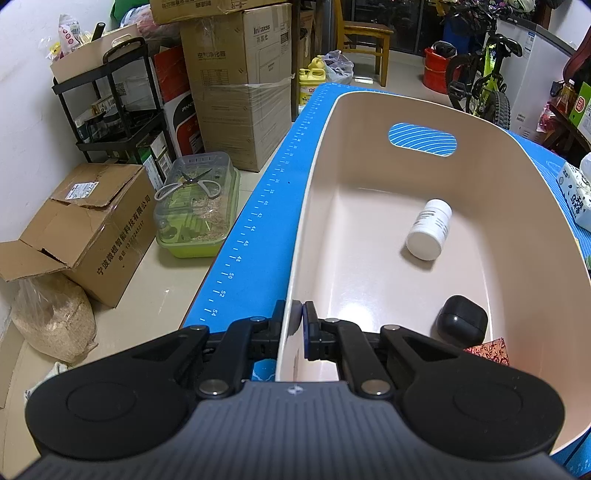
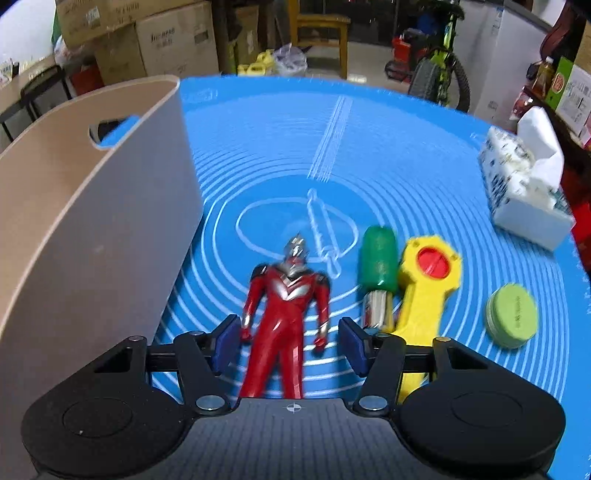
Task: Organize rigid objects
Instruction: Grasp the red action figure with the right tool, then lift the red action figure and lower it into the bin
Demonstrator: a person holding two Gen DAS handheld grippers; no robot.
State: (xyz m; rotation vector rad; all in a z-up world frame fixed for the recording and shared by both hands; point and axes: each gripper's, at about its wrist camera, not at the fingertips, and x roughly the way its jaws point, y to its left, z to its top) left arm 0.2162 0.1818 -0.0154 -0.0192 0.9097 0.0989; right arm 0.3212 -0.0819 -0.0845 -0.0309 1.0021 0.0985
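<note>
My left gripper (image 1: 297, 325) is shut on the near-left rim of the beige bin (image 1: 369, 107). Inside the bin lie a white pill bottle (image 1: 429, 229), a black case (image 1: 461, 322) and a red patterned box (image 1: 489, 350). In the right wrist view the bin's outer wall (image 2: 110, 221) stands at the left. My right gripper (image 2: 290, 341) is open, its jaws either side of a red hero figure (image 2: 284, 314) lying on the blue mat (image 2: 369, 129). To the right lie a green-handled tool (image 2: 378, 266), a yellow toy (image 2: 424, 284) and a green round tin (image 2: 511, 320).
A tissue pack (image 2: 524, 184) sits at the mat's right edge. Left of the table are cardboard boxes (image 1: 236, 81), a clear-lidded green tub (image 1: 197, 210) and a black rack (image 1: 110, 110). A bicycle (image 1: 484, 81) and a chair (image 1: 364, 33) stand behind.
</note>
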